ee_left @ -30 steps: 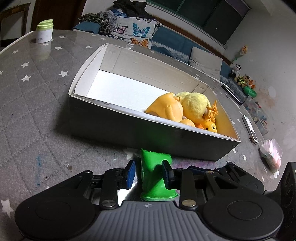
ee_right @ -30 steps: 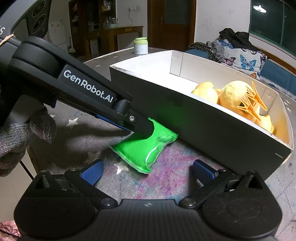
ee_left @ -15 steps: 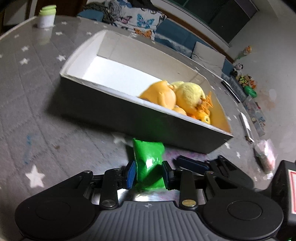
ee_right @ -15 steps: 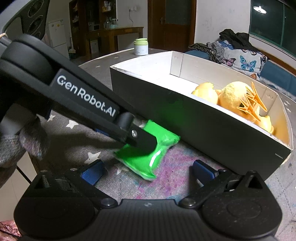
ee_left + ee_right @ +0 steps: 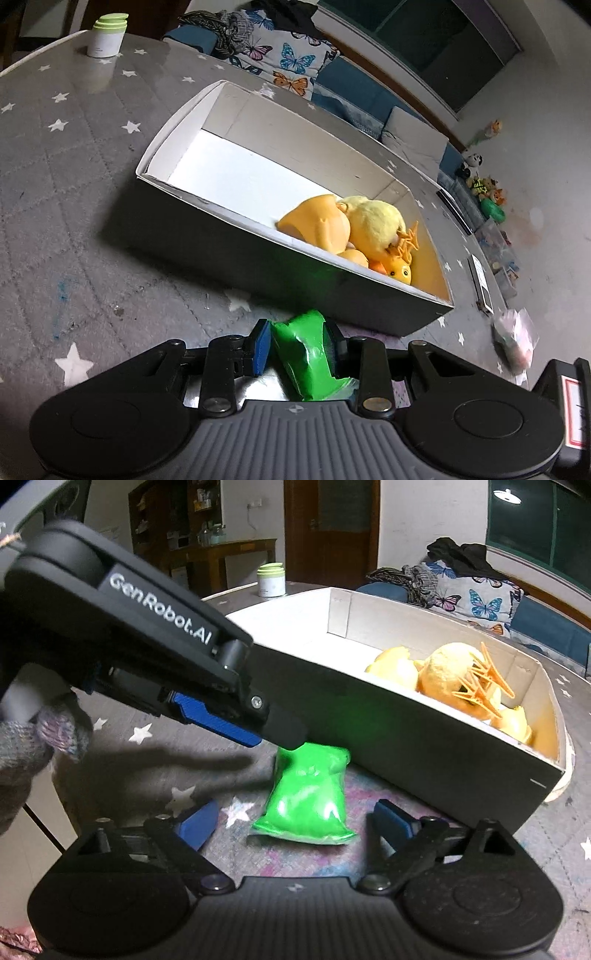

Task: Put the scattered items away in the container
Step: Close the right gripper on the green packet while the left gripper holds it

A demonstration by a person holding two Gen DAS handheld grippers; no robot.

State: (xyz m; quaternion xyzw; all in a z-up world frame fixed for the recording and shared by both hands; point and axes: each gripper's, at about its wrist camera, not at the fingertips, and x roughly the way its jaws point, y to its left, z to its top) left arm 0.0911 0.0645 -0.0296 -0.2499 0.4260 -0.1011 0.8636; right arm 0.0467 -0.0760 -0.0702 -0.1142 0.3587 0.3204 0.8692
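My left gripper [image 5: 295,345] is shut on a green plastic pouch [image 5: 308,354] and holds it above the table, just in front of the box's near wall. The pouch [image 5: 310,794] hangs tilted from the left gripper [image 5: 291,738] in the right wrist view. The grey cardboard box [image 5: 229,236] with a white inside holds yellow plush toys and a rubber duck [image 5: 354,229] at its right end; its left part is bare. My right gripper [image 5: 295,819] is open and empty, low over the table below the pouch.
A white jar with a green lid [image 5: 107,35] stands at the table's far left corner. A pink packet [image 5: 513,339] lies at the right, past the box. The grey star-patterned table [image 5: 74,206] stretches to the left. A sofa with cushions is behind.
My left gripper has lifted the green pouch off the table and tilted it upward. The right gripper has stayed in place, open.
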